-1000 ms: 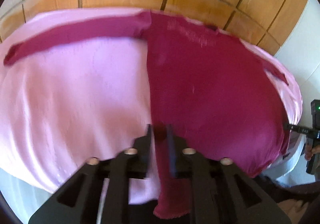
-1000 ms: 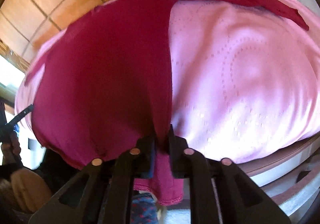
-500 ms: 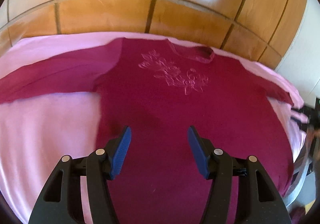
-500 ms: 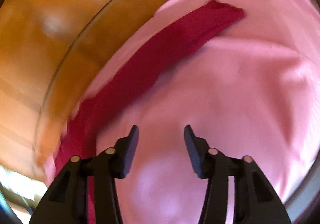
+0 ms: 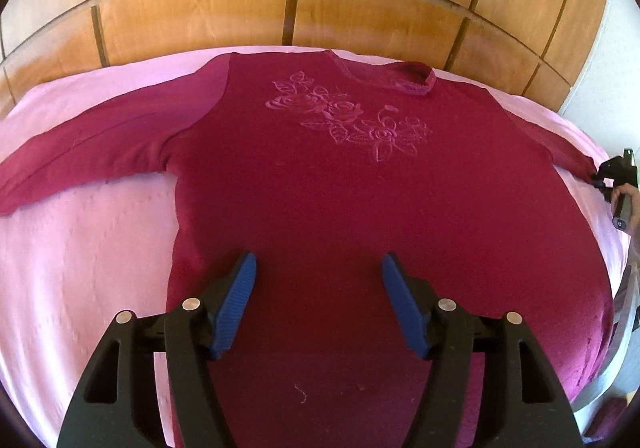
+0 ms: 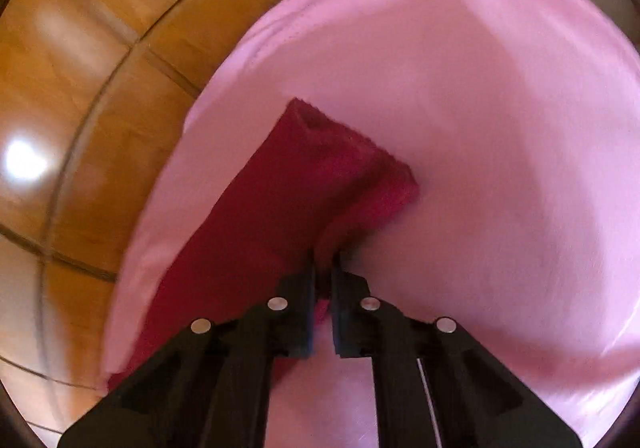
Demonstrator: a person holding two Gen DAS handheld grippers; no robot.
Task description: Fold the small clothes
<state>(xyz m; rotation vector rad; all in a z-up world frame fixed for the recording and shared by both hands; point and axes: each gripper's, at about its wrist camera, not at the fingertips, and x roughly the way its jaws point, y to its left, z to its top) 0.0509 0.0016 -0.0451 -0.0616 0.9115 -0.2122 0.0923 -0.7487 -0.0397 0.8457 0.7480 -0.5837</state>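
The crimson sweater [image 5: 320,184] lies flat, front up, on the pink bedspread [image 5: 80,248], its neckline toward twelve o'clock and its embossed roses [image 5: 348,120] just below the collar. One sleeve stretches out toward nine o'clock; the other runs toward three. My left tongs [image 5: 316,280] hover over the lower body of the sweater, jaws spreading, nothing between them. My right tongs [image 6: 323,268] are pressed together, pinching the cuff [image 6: 352,168] of the three o'clock sleeve. Wooden panelling [image 5: 320,0] rises behind the bed at twelve.
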